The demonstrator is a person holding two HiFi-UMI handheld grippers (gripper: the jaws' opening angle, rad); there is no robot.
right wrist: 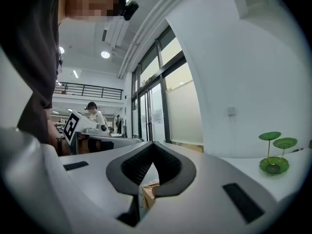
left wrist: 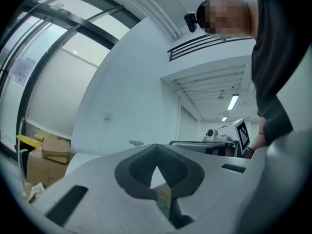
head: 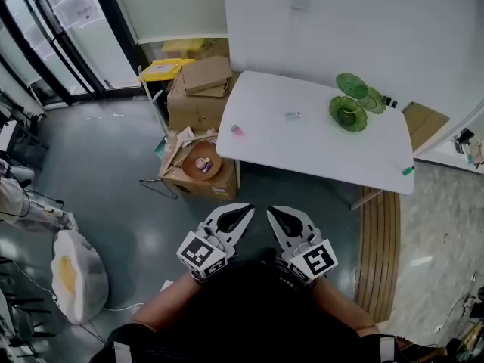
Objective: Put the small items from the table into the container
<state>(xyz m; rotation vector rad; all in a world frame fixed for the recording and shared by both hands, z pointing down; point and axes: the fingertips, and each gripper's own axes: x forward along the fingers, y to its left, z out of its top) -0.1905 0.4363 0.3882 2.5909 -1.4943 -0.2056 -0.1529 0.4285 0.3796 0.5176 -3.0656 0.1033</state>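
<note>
Head view, worktop: the white worktop lies ahead of me, well apart from both tools.
Head view, small items: a pink piece sits near the left edge. A small pale piece is further in. A green piece lies right at the near right corner. Nothing touches any of them.
Head view, container: I take the brown bowl to be the container. It sits in the cardboard box on the floor by the worktop's left end. The green tiered dish at the back could be it instead; I cannot tell.
Head view, tools: my left hand-held gripper and right hand-held gripper sit side by side close to my body, above the floor.
Left gripper view: the jaws meet at the tips, with nothing between them.
Right gripper view: the jaws are together and empty. The green dish shows off to the right.
Risk, closed jaws: if I reach a piece with the jaws together, I will likely push it along rather than grip it.
Risk, green piece: it lies so close to the edge that a nudge would probably drop it to the floor.
Risk, bowl: it sits low in the box, so a piece let go from high up may bounce out.
</note>
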